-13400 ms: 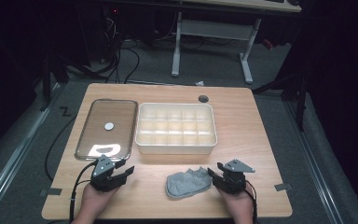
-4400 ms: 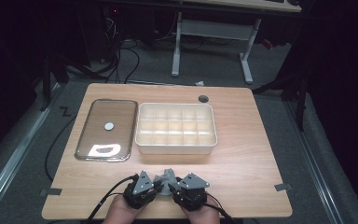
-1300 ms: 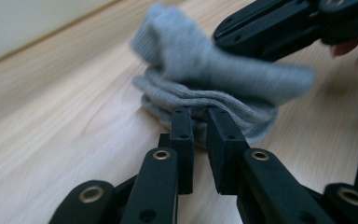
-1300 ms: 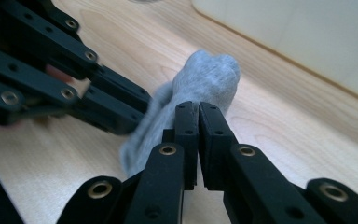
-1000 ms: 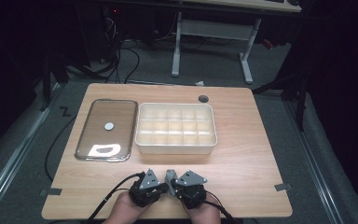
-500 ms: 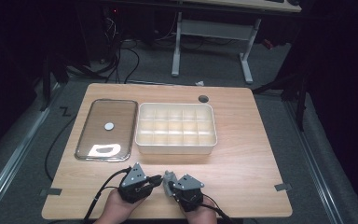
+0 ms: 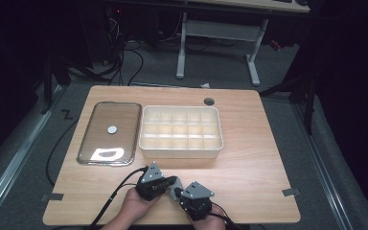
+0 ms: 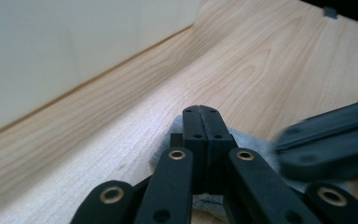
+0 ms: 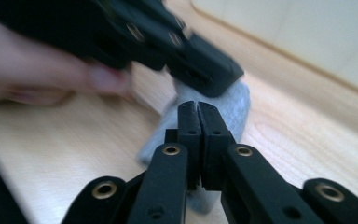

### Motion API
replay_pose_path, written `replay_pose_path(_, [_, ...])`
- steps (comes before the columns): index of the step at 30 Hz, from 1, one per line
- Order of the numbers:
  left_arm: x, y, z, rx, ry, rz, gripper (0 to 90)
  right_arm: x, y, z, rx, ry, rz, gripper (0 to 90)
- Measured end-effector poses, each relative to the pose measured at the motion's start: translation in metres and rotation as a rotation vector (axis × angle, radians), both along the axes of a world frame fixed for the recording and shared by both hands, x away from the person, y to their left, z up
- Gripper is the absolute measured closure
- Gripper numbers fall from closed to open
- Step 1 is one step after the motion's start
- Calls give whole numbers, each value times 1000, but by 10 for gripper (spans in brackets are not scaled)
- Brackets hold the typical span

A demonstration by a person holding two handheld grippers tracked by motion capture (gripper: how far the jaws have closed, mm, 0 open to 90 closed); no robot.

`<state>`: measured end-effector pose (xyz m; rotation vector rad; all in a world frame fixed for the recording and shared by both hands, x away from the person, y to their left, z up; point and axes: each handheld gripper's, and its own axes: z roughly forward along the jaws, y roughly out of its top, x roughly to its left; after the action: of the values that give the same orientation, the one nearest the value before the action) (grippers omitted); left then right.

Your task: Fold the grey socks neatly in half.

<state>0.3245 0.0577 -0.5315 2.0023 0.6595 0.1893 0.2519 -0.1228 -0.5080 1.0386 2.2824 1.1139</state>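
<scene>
- Worktop [image 7: 268, 163]: one wooden surface; it carries one tray, one lid, one cloth and both grippers
- Tray [image 7: 181, 150]: one white tray divided into compartments, standing at the middle of the worktop; the high view shows three rows of compartments, the exact count per row is hard to tell
- Lid [image 7: 109, 127]: one clear rectangular lid with one round knob at its middle, lying flat just beside the tray on its left
- Cloth [image 9: 233, 105]: one small grey cloth, bunched up, at the near edge of the worktop in front of the tray, between the two grippers
- Left gripper [image 7: 172, 182]: one, held in the person's left hand [image 7: 134, 208]; its jaws are pressed together, and in the left gripper view the grey cloth lies right under and around the closed tips; the jaws have just been closing, and a fold of cloth appears pinched, though the contact itself is hidden
- Right gripper [image 7: 181, 191]: one, held low at the near edge, jaws pressed together; in the right gripper view the cloth lies beneath and beyond the tips, and whether it is pinched cannot be told
- The two gripper tips stand just beside each other over the cloth
</scene>
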Motion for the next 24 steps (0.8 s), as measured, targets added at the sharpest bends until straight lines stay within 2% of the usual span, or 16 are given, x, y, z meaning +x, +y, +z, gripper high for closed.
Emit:
replay_pose_path(1, [0,0,0,1,-2,0,900,-4,0,3,8,-8,13,891])
replay_pose_path(2, [0,0,0,0,2,-2,900,-6,2,2,3,4,20,891])
replay_pose_path(5, [0,0,0,3,-2,-6,900,-6,6,-12,-36,55,35,900])
replay_pose_path(6, [-1,0,0,7,-8,-6,900,-7,4,-16,-6,57,28,900])
replay_pose_path(8, [0,0,0,8,-3,-10,900,-7,2,-17,18,67,21,900])
replay_pose_path(15, [2,2,-1,-5,15,-15,900,-7,2,-18,6,77,36,900])
replay_pose_path(19, [0,1,0,3,0,-11,899,-8,2,-19,7,79,36,900])
replay_pose_path(24, [-5,-2,0,36,-46,-2,899,-8,1,-20,-1,85,46,900])
